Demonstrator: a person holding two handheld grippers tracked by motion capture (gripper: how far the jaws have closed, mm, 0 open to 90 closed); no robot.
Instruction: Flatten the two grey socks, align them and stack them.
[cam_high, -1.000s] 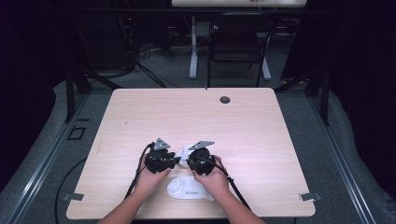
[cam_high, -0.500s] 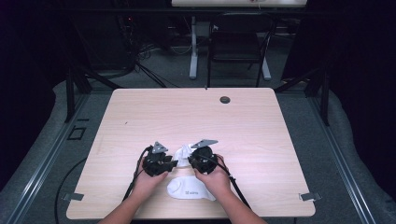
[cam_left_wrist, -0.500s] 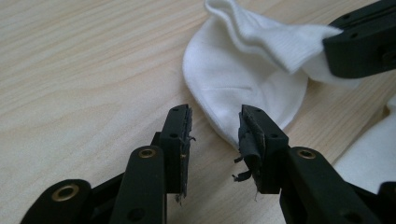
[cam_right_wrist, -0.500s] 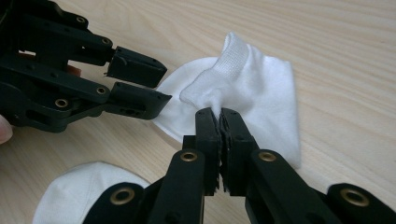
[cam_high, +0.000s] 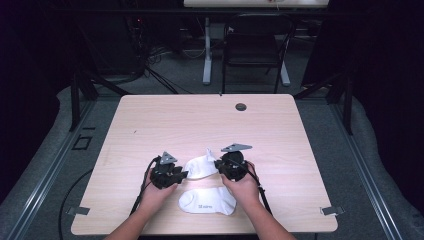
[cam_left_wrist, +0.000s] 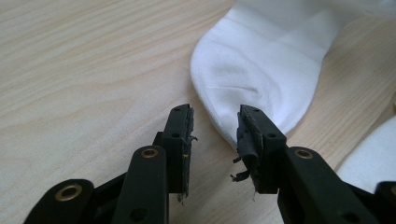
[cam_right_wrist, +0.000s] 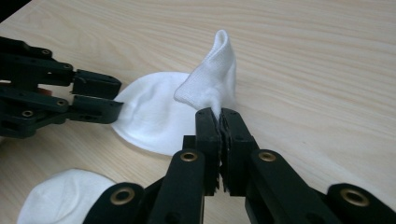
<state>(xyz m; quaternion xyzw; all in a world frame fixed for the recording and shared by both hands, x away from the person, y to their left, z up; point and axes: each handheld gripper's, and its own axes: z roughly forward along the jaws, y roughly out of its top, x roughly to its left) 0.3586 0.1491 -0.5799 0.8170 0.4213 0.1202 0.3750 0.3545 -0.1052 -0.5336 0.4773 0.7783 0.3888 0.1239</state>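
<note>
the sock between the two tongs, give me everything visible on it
The sock between the tongs is plain white knit with a ribbed band at its opening, short and ankle-cut. It lies on the wooden table, partly flat. The right tongs are shut on its cuff end, pulling that part up into a standing fold. The left tongs are open at its rounded end, one jaw at the fabric edge, not clamped. A second white sock lies nearer the person, apart.

upper sock (cam_left_wrist: 261, 70): cuff end cut off by the top edge in the left gripper view; pinched part hidden between the right gripper (cam_right_wrist: 219, 116) jaws
lower sock (cam_high: 207, 201): print too small to read; cut by frame edges in both gripper views
left gripper (cam_right_wrist: 95, 100): body cut off at the left edge in the right gripper view
forearms: cut off at the bottom edge, high view
</note>
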